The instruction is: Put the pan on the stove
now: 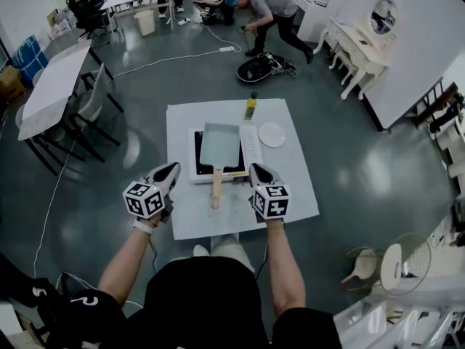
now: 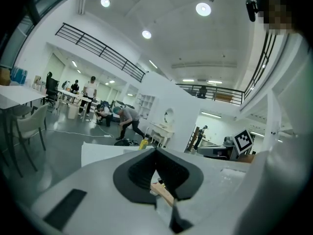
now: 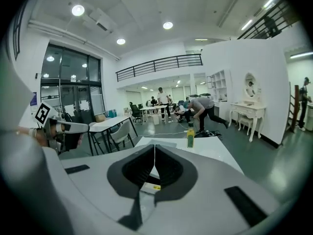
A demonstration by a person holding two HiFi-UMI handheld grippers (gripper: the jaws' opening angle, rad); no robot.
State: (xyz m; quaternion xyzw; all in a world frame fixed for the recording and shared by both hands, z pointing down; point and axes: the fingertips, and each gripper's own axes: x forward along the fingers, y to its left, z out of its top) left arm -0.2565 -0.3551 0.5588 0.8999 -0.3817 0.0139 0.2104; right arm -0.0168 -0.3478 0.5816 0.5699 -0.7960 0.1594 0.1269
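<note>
Pan handle [image 1: 216, 189] points back at the person, between the left gripper [image 1: 172, 169] and right gripper [image 1: 259, 170] nearest the camera. Both grippers have their jaws together with nothing between them, one either side of the handle and apart from it. Rectangular grey pan [image 1: 219, 144] sits on the stove [image 1: 195, 158] mid counter [image 1: 290, 187], with a white plate [image 1: 272, 134] just right of the stove, a yellow bottle [image 1: 251, 108] near the far edge, and a person [image 1: 270, 7] bent over on the floor [image 1: 145, 86] well beyond.
</note>
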